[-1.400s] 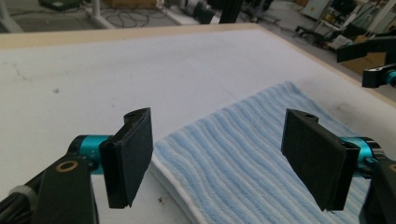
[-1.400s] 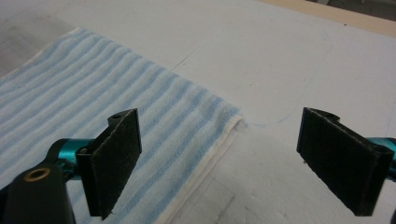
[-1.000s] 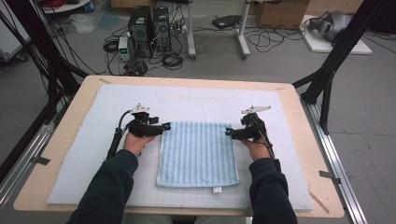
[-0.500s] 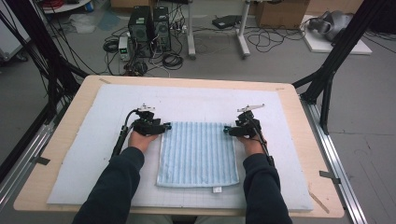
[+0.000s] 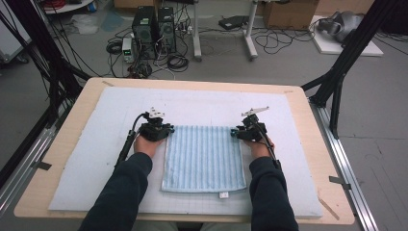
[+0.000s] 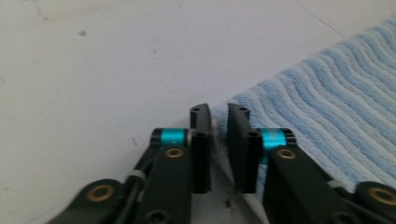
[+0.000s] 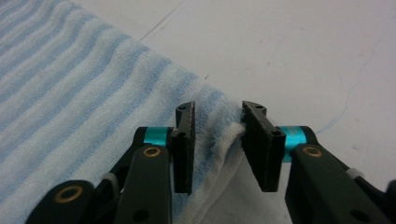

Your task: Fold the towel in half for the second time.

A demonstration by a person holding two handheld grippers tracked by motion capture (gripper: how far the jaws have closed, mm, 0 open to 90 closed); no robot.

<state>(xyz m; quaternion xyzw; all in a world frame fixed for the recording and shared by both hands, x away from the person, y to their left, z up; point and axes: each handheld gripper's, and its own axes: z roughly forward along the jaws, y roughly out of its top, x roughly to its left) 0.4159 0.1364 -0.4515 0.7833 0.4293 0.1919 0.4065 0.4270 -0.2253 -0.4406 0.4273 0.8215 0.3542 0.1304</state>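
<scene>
A light blue striped towel [image 5: 202, 156] lies flat on the white mat [image 5: 96, 144]. My left gripper [image 5: 168, 131] is at its far left corner and my right gripper [image 5: 235, 132] at its far right corner, both low on the mat. In the left gripper view the jaws [image 6: 218, 112] have just been closing and stand almost together, with the towel [image 6: 336, 107] corner pinched in the thin gap. In the right gripper view the jaws [image 7: 217, 109] have also been closing, and the towel [image 7: 70, 70] corner is bunched into a ridge between the pads.
The mat covers most of a wooden table [image 5: 43, 168]. A small white label [image 5: 223, 195] sits at the towel's near edge. Black frame poles [image 5: 337, 82] stand by the table's far corners, and computers and cables [image 5: 154, 29] lie on the floor beyond.
Both pairs of jaws have closed in on the towel's far corners. The hands have barely shifted and the towel lies as before.
</scene>
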